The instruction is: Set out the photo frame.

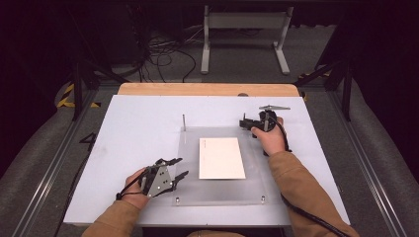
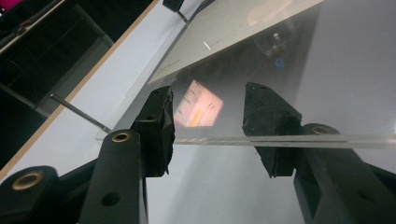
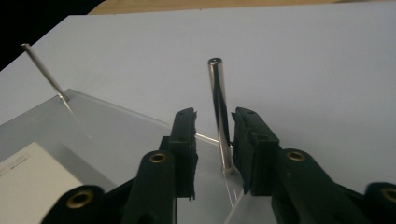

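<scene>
Wrists both angle down toward the clear plate (image 1: 217,197): your left gripper (image 1: 179,168) gapes unclenched across its near-left edge, your right gripper (image 3: 214,140) loosely straddles its far-right pin (image 3: 219,112)

White worktop (image 1: 138,128), wooden strip along its far edge. Clear acrylic plate (image 1: 188,163) lies flat on it, near the middle. White card (image 1: 221,158) rests on the plate.

White card (image 1: 222,158), clear plate (image 1: 257,190), silver pin (image 3: 219,112)
</scene>
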Tool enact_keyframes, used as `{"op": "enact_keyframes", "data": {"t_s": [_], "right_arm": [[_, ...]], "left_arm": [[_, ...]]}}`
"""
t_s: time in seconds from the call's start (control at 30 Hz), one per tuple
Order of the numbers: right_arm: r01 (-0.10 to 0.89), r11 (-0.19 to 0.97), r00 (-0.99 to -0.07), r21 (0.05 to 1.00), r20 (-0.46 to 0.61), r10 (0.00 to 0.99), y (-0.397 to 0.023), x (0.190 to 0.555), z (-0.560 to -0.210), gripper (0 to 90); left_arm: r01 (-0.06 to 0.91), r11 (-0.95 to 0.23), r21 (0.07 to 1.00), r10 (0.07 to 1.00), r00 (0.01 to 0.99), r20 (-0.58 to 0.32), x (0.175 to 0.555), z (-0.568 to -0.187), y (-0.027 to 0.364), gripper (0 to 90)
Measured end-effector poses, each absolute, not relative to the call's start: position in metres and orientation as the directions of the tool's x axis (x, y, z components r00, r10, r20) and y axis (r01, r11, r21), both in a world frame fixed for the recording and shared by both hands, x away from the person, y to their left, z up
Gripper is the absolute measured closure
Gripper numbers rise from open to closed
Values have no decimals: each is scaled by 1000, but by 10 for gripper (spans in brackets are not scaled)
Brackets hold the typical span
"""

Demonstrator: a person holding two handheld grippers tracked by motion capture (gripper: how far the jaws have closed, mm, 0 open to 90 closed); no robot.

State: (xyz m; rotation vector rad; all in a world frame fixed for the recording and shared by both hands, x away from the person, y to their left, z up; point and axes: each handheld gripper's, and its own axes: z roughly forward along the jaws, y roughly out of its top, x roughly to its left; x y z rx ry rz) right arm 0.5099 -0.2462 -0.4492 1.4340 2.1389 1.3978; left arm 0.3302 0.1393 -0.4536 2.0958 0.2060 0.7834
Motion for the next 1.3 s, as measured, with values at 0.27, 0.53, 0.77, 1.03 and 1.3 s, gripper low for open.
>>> {"op": "enact_keyframes", "data": {"t_s": [0.27, 0.53, 0.77, 1.03, 1.3], "right_arm": [[506, 139, -599, 851, 231, 767, -264, 483, -428, 476], [309, 303, -747, 902, 32, 664, -292, 439, -414, 370], [213, 386, -822, 897, -49, 567, -302, 405, -412, 301], [144, 442, -839, 885, -128, 529, -309, 377, -416, 247], [93, 511, -844, 855, -205, 496, -302, 364, -428, 228]], "left_arm": [[-126, -615, 778, 415, 787, 456, 330, -452, 139, 522], [-117, -610, 783, 424, 787, 448, 330, -450, 139, 523], [-106, -603, 791, 435, 787, 437, 330, -447, 139, 524], [-99, -593, 799, 439, 792, 424, 330, -447, 140, 522], [-94, -586, 805, 444, 793, 416, 331, -446, 141, 521]]}}
